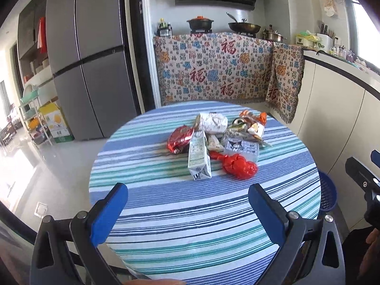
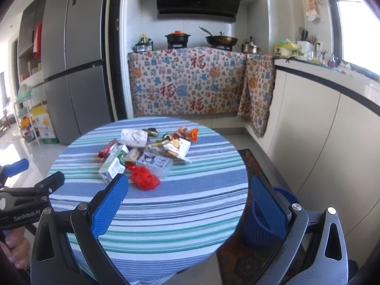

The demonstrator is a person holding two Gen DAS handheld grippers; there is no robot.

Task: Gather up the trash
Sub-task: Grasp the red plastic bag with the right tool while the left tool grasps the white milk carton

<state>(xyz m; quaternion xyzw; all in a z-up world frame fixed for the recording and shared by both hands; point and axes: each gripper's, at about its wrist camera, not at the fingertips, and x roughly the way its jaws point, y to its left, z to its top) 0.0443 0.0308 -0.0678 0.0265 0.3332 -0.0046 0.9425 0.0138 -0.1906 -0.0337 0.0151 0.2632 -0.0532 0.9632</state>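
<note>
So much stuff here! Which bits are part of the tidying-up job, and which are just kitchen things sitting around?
Part of the job:
- milk carton
- crumpled red bag
- red foil wrapper
- white paper ball
- orange snack wrappers
- blue bin beside the table
- open left gripper and right gripper

Just lying about:
- fridge
- wok
- black pot
- patterned cloth

Round striped table [image 1: 204, 213], trash pile [image 1: 213, 142] on top
</note>
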